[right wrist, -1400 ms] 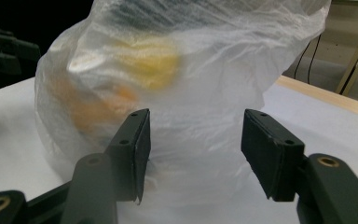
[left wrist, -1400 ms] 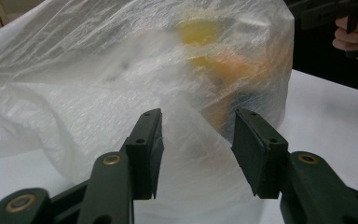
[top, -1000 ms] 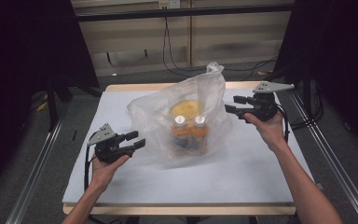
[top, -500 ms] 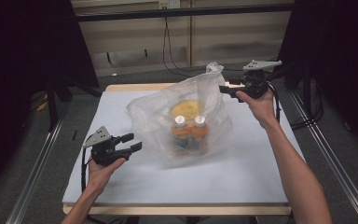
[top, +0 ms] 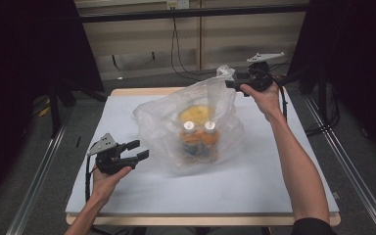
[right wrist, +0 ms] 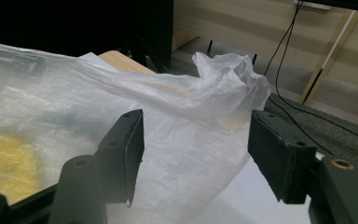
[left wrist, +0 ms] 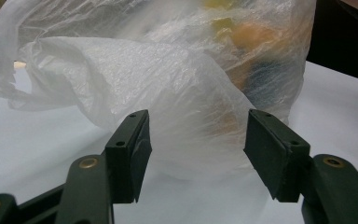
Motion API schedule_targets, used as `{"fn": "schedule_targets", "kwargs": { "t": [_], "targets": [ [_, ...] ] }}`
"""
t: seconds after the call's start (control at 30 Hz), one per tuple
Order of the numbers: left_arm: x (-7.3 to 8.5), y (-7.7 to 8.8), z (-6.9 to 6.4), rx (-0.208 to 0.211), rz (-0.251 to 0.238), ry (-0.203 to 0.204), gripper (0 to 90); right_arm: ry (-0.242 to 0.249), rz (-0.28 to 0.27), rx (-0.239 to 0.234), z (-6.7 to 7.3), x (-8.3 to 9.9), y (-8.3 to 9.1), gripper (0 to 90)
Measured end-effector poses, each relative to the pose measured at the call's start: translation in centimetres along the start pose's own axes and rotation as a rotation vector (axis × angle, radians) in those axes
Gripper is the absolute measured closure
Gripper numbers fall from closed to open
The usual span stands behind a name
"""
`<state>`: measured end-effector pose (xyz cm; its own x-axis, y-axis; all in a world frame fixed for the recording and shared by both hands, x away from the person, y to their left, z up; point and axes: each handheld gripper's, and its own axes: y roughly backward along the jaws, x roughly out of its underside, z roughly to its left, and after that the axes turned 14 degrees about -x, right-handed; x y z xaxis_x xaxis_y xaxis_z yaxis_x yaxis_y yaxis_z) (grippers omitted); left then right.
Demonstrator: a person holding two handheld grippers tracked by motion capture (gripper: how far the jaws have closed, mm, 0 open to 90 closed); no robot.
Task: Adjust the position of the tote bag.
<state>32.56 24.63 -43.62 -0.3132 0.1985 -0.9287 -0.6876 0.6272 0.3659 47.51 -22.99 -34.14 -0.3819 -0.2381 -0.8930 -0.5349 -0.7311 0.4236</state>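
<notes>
1. A white-covered table [top: 274, 191] fills the middle of the high view, with a person's two forearms reaching in from the near edge, each hand holding a black two-jaw gripper.
2. A clear, crinkled plastic bag [top: 191, 127] sits near the table's centre, slightly toward the far side. It stands puffed up, and its gathered top corner [top: 223, 73] points up at the far right.
3. Inside the bag are two orange bottles with white caps [top: 199, 134], side by side, and a round yellow item [top: 196, 113] just behind them.
4. The left gripper [top: 138, 150] hovers at the near left of the table, just beside the bag's left flank and apart from it. In the left gripper view its jaws stand apart with the bag's bulge ahead of them and nothing pressed between the pads; they have just been opening.
5. The right gripper [top: 231, 84] is raised at the far right, at the bag's gathered top corner. In the right gripper view its jaws stand wide with the twisted plastic [right wrist: 223, 79] beyond them, the pads not pressing on it; these jaws have also just been opening.
6. Dark cables [top: 181, 54] hang against the pale wall behind the table.
</notes>
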Motion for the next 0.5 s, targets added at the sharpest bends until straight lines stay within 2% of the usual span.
{"fn": "schedule_targets", "kwargs": {
  "t": [0.13, 0.2, 0.27, 0.4, 0.47, 0.5],
  "targets": [
    [0.1, 0.0, 0.0, 0.001, -0.002, 0.004, 40.3, 0.009, 0.006, -0.013, 0.0, -0.3, -0.6, 40.9],
    [0.0, 0.1, -0.1, -0.016, 0.006, -0.002, 40.2, 0.011, -0.004, -0.016, 0.0, -0.5, -0.8, 50.0],
    [0.0, 0.1, -0.1, -0.004, -0.004, 0.001, 40.2, 0.014, -0.01, -0.038, -0.1, -0.5, -0.9, 60.6],
    [0.0, 0.1, 0.0, -0.007, -0.002, -0.006, 40.2, 0.02, -0.002, -0.05, 0.0, -0.3, -1.3, 82.9],
    [0.0, 0.1, -0.1, -0.011, -0.001, -0.003, 40.2, 0.02, -0.011, -0.062, -0.1, -0.3, -1.3, 89.8],
    [0.0, 0.2, -0.1, -0.02, 0.003, -0.008, 40.2, 0.015, -0.016, -0.065, -0.1, -0.3, -1.2, 90.0]
  ]
}}
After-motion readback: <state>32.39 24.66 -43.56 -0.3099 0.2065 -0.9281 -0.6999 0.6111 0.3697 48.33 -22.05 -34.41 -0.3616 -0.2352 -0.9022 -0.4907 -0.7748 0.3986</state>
